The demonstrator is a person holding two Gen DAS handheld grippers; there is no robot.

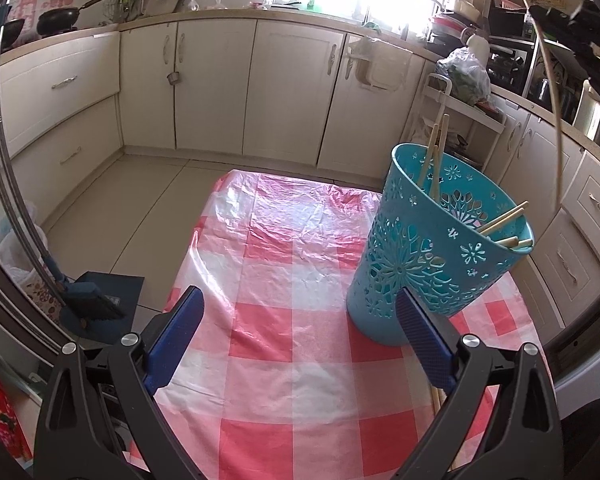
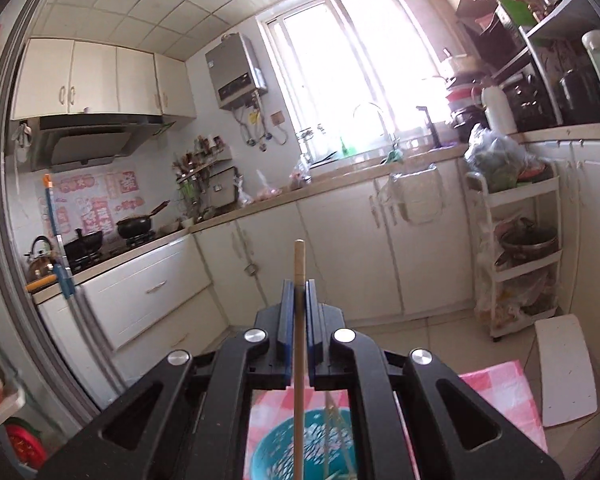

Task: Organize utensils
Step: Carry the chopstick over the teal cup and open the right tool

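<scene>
Clamping a single wooden chopstick (image 2: 299, 320), the right gripper (image 2: 299, 292) has its blue pads pressed tight on the stick, which runs upright between them, tip poking out at 12 o'clock. Below it, at 6 o'clock in the right wrist view, sits the teal basket (image 2: 268, 452) on the checked cloth (image 2: 496, 384). Left wrist view: teal basket (image 1: 436, 256) stands at 3 o'clock on the red-white cloth (image 1: 284, 280), upright, with several chopsticks (image 1: 504, 220) leaning inside against the rim. Left gripper (image 1: 300, 320) is spread wide, nothing between the pads; its right finger sits just in front of the basket base. Two more sticks (image 1: 438, 398) lie on the cloth, mostly hidden behind that finger. Cream cabinets (image 1: 216, 84) behind at 12 o'clock.
</scene>
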